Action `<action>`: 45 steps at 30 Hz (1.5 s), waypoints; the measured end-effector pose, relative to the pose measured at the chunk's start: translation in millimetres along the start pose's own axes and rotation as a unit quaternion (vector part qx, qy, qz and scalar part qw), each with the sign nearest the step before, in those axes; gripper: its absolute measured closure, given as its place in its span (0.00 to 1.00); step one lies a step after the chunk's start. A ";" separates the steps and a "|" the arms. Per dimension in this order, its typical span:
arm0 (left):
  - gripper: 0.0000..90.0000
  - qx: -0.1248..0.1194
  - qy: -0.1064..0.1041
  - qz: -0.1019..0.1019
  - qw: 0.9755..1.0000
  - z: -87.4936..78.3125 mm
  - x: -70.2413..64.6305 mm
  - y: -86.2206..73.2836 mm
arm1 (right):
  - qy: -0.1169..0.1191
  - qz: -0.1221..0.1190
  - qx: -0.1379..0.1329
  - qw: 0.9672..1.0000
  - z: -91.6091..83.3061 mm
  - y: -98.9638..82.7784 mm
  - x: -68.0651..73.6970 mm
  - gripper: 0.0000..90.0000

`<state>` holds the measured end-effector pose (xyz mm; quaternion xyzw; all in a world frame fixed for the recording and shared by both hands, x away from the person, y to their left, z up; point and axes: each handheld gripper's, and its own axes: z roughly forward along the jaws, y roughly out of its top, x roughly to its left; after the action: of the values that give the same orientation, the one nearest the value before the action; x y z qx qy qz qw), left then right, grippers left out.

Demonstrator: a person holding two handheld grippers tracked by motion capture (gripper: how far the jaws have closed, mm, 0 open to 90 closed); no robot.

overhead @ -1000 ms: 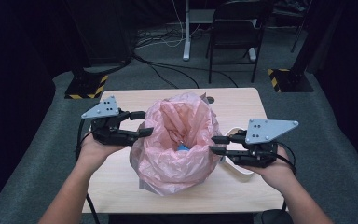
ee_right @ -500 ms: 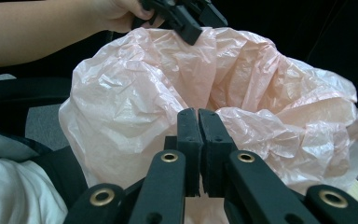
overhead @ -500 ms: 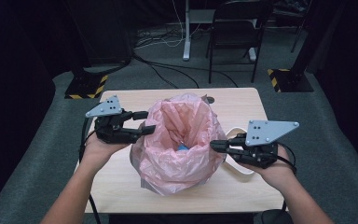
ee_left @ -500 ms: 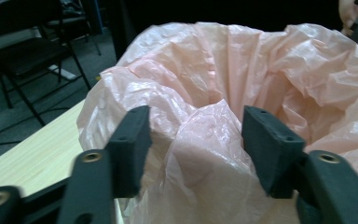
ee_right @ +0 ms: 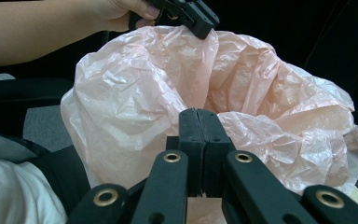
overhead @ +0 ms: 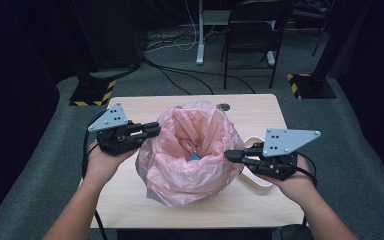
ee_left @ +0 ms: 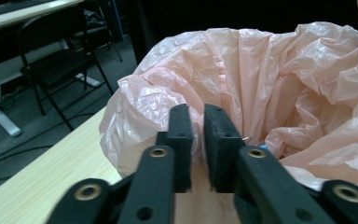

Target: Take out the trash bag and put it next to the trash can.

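A crumpled pink plastic bag point(overhead: 190, 150) stands on the wooden table point(overhead: 130, 200) with its mouth open upward. My left gripper point(overhead: 152, 130) is at the bag's left rim. Its jaws have just been closing, and in the left gripper view point(ee_left: 197, 126) they stand nearly together with a fold of the pink film point(ee_left: 284, 84) pinched between them. My right gripper point(overhead: 230, 156) is at the right rim; its jaws point(ee_right: 198, 121) meet on the film point(ee_right: 135, 93). The left gripper point(ee_right: 200, 21) also reaches the far rim in the right gripper view. Something small and blue point(overhead: 195, 158) lies inside the bag.
A white looped strip point(overhead: 257, 180) lies on the table beside the bag, under my right hand. Beyond the table's far edge are a black folding chair point(overhead: 252, 30), a white post point(overhead: 200, 30) and cables on the grey floor.
The left gripper's jaws went from wide apart to nearly together on the bag's left rim. The right gripper's jaws closed fully on the right rim. Both hands stayed roughly in place.
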<state>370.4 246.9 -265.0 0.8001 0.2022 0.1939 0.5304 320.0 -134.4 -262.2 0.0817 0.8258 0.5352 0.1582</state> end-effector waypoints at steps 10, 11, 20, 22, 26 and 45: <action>0.98 0.006 -0.011 0.002 1.000 1.0 -0.9 4.2 | 0.000 -0.001 -0.004 1.000 0.4 3.1 -2.0 0.99; 0.99 0.003 -0.015 0.001 1.000 0.6 -0.6 4.6 | 0.001 -0.001 -0.004 1.000 0.5 3.6 -2.1 0.99; 0.99 -0.012 -0.033 -0.003 0.999 -3.8 -1.7 11.3 | -0.001 -0.003 -0.013 1.000 -0.4 9.1 -3.1 0.99; 0.99 -0.016 -0.035 -0.003 0.999 -5.0 -2.3 13.8 | -0.003 -0.005 -0.015 1.000 -1.3 11.3 -3.2 1.00; 0.99 -0.022 -0.044 0.001 0.999 -6.5 -5.4 19.7 | -0.005 -0.012 -0.017 1.000 -3.3 18.5 -3.8 0.99; 0.99 -0.042 -0.121 0.010 0.992 -2.4 -32.2 32.5 | 0.014 -0.034 -0.031 0.999 19.9 36.6 0.7 1.00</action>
<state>345.8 220.2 -237.1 0.7967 0.1207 0.1091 0.5820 325.0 -101.9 -236.6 0.0414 0.8132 0.5560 0.1668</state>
